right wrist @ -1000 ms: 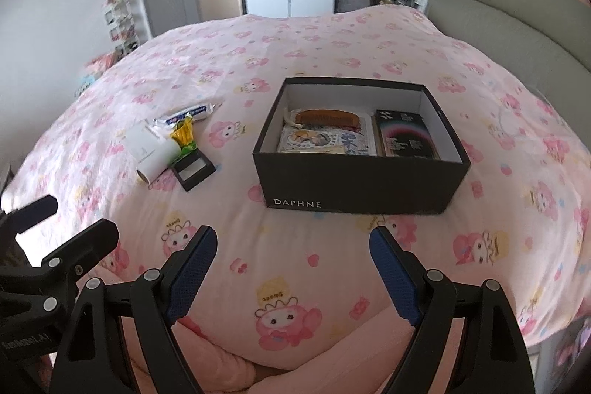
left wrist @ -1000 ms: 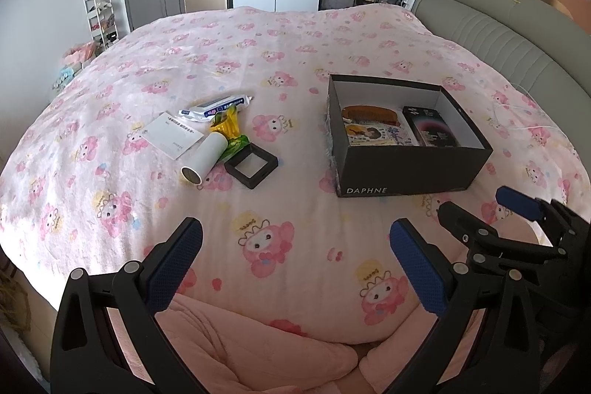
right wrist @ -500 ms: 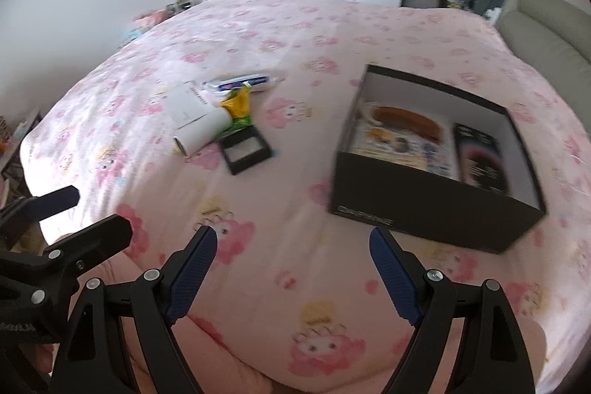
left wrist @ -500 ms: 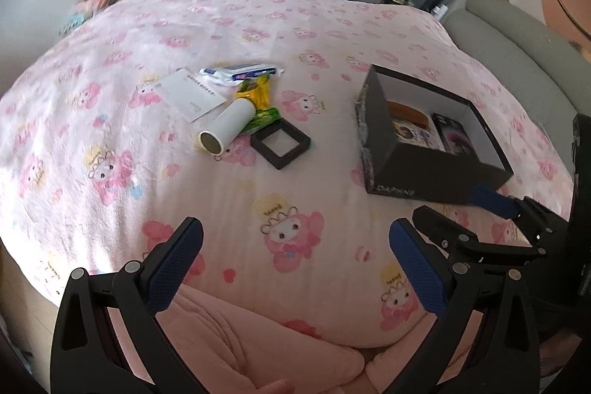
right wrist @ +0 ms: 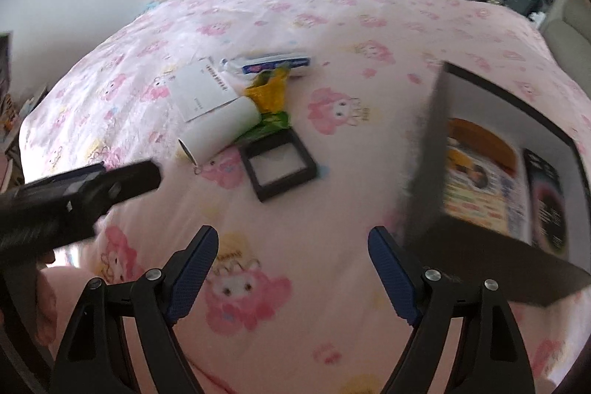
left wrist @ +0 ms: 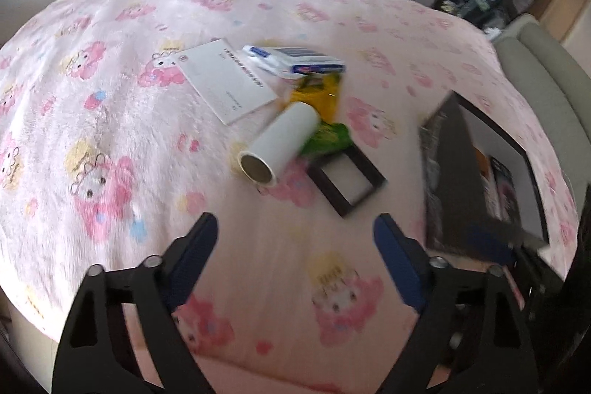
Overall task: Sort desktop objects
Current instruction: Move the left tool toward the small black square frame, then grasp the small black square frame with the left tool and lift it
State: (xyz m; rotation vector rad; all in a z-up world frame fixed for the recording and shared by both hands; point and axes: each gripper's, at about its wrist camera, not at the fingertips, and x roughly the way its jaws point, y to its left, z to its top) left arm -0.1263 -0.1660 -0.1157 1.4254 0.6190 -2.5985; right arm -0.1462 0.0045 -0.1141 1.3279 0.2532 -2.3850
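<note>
Right gripper (right wrist: 293, 268) jaws wide apart, nothing btwn, over pink bedspread (right wrist: 332, 24). Ahead: white roll (right wrist: 221, 130), black frame (right wrist: 279, 168), white card (right wrist: 203, 91), yellow-green packet (right wrist: 271, 102). Right: black box (right wrist: 424, 180), items inside. Left gripper (right wrist: 92, 187) at left, blurred.

Two handheld grippers, each with black arms and blue-padded fingers. The left gripper (left wrist: 295, 242) points forward and slightly down, its jaws spread wide with nothing between them. The right gripper (right wrist: 293, 255) does the same, jaws equally wide and empty. The left one appears blurred at the left edge of the right wrist view.
</note>
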